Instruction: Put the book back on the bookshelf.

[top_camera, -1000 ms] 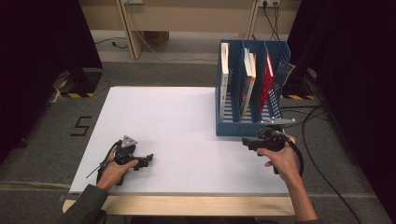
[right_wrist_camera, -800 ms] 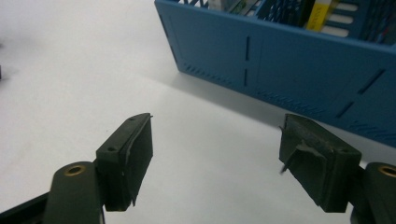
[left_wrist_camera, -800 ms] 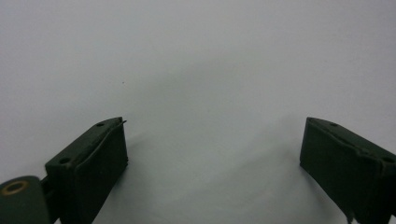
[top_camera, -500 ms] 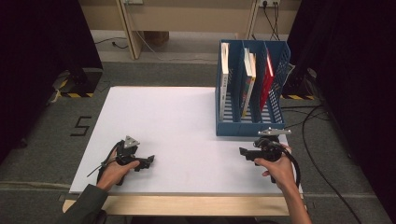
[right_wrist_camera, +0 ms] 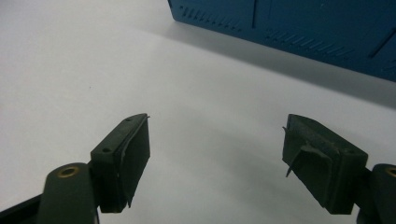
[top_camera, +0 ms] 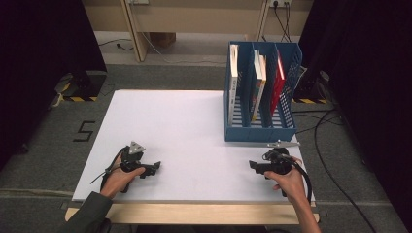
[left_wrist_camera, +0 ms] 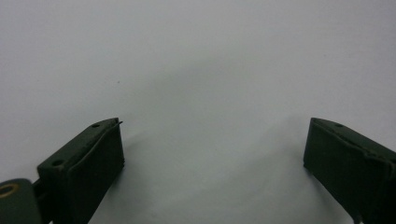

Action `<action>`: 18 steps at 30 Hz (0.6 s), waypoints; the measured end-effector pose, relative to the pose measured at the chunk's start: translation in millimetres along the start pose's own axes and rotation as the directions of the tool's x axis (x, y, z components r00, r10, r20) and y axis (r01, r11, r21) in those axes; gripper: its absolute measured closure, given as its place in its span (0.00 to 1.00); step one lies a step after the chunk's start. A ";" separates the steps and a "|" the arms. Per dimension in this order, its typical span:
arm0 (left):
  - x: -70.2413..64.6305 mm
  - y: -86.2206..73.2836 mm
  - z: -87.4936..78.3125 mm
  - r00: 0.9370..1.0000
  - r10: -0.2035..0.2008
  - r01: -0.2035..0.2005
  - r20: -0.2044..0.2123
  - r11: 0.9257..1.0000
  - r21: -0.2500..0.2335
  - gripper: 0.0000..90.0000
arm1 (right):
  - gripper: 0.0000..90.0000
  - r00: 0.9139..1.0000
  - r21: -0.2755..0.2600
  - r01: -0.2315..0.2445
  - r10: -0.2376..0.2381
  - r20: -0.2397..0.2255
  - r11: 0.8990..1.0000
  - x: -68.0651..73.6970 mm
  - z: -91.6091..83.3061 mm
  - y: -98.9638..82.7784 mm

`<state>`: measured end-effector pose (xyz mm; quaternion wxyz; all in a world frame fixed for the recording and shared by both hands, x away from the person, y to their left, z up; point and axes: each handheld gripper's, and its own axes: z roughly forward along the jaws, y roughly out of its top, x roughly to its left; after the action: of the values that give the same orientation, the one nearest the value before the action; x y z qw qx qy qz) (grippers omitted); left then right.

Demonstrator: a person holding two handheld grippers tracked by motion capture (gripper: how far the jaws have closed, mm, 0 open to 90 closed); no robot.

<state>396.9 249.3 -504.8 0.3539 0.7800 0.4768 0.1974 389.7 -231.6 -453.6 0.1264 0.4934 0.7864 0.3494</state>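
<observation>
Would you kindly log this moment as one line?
left gripper: open, empty | right gripper: open, empty | file rack: books upright

White desk sits on grey carpet with a black "5" marked beside it. Black cables snake along the floor on the right, and a wooden frame stands behind.

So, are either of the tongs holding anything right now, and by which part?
Nothing is held. The left tongs and right tongs both stand open over the bare white table.
</observation>
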 end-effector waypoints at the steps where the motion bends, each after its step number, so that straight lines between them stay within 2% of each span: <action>1: 0.0 0.0 0.0 1.000 0.000 0.000 0.001 1.000 -0.001 0.05 | 0.27 1.000 0.001 0.001 -0.001 -0.001 1.000 0.0 0.6 -1.2; 9: 0.1 -0.1 0.0 1.000 0.000 0.000 0.005 1.000 0.000 0.04 | 0.24 1.000 0.017 -0.008 0.008 -0.013 1.000 2.9 10.1 -12.7; 13: 0.1 -0.1 0.0 1.000 0.001 -0.001 0.005 1.000 0.000 0.04 | 0.20 1.000 0.027 0.007 -0.007 0.018 1.000 3.0 14.8 -18.6; 16: 0.2 -0.1 0.0 1.000 0.000 0.000 0.006 1.000 0.000 0.04 | 0.18 1.000 0.053 0.005 -0.007 0.021 0.999 2.8 19.6 -23.9; 18: 0.0 -0.1 0.0 1.000 0.002 -0.002 0.005 1.000 0.001 0.04 | 0.17 0.999 0.045 0.031 -0.033 0.035 0.998 5.4 20.3 -26.2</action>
<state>396.9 249.3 -504.8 0.3547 0.7810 0.4754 0.1955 380.2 -225.3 -485.2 0.1349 0.4896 0.7995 0.3209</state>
